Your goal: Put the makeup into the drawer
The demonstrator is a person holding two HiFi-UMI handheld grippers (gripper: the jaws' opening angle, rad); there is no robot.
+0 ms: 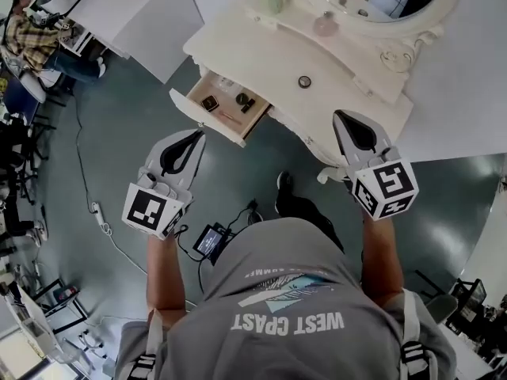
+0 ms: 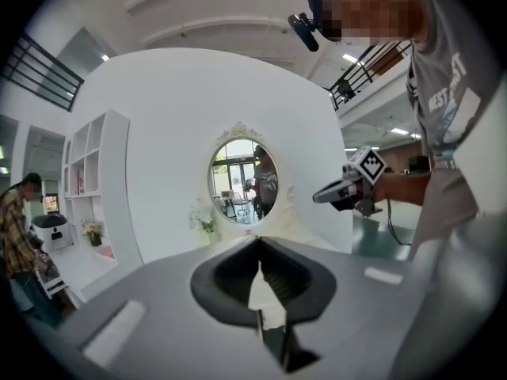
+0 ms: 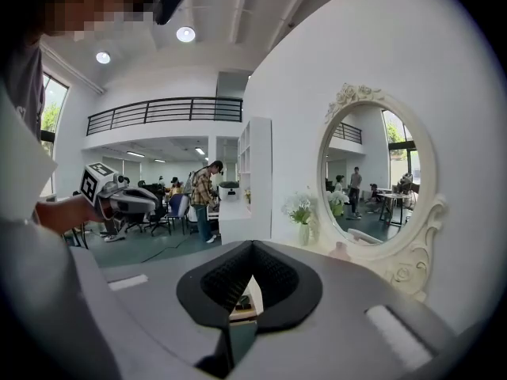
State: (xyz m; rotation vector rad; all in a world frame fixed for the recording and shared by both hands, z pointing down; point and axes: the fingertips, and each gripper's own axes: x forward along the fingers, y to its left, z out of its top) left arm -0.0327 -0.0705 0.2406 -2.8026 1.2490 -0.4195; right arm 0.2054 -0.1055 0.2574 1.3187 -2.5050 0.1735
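The left gripper (image 1: pixel 192 138) is closed with nothing between its jaws, held just short of the open drawer (image 1: pixel 203 118). The right gripper (image 1: pixel 342 117) is likewise closed and empty, by the front edge of the bench (image 1: pixel 253 54). Small items, probably makeup (image 1: pixel 210 103), lie inside the drawer, and one round piece (image 1: pixel 304 81) sits on the bench top.
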